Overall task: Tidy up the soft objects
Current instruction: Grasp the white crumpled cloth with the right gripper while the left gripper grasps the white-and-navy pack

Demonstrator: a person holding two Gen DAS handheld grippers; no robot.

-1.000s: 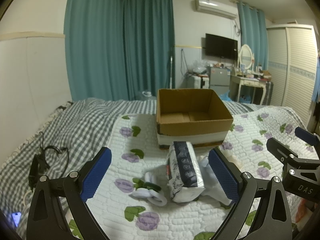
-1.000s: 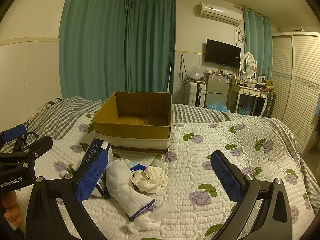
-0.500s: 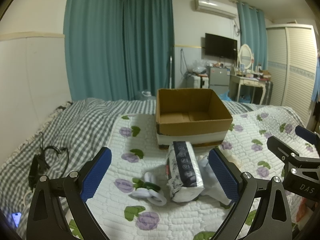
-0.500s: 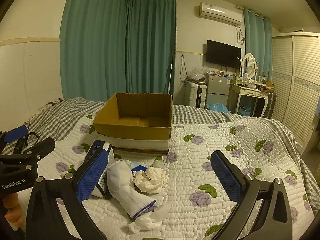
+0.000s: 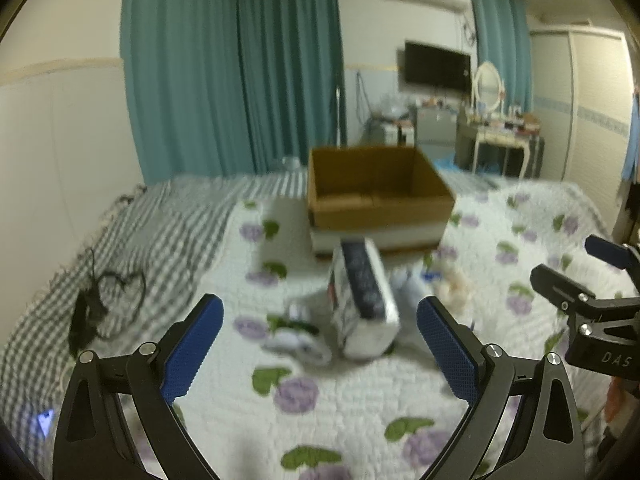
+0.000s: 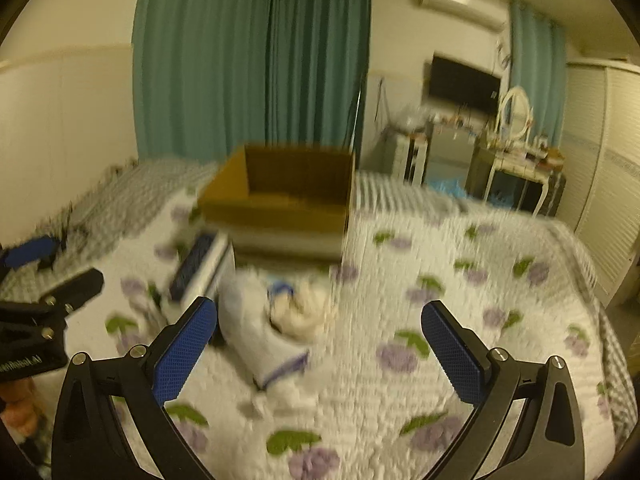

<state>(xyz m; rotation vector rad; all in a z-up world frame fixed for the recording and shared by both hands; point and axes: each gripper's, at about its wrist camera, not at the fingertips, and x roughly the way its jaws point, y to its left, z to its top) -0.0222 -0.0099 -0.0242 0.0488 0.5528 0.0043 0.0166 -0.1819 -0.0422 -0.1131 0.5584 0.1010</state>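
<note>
An open cardboard box (image 5: 380, 196) stands on the quilted bed; it also shows in the right wrist view (image 6: 280, 204). In front of it lie a tissue pack (image 5: 364, 300), small white socks (image 5: 296, 336), a long white sock (image 6: 260, 340) and a cream crumpled cloth (image 6: 304, 312). The tissue pack also shows in the right wrist view (image 6: 200, 268). My left gripper (image 5: 320, 344) is open and empty, above the bed before the tissue pack. My right gripper (image 6: 320, 344) is open and empty, over the sock and cloth. Both views are blurred.
A black cable (image 5: 100, 300) lies on the checked blanket at the left. The flowered quilt (image 6: 460, 300) stretches to the right. Teal curtains (image 5: 240, 72), a dressing table (image 5: 500, 136) and a wardrobe (image 6: 600, 168) stand beyond the bed.
Both grippers have shifted and tilted, blurring the views. The right wrist view has moved in closer to the sock and cloth. Jaws stay open; nothing was picked up.
</note>
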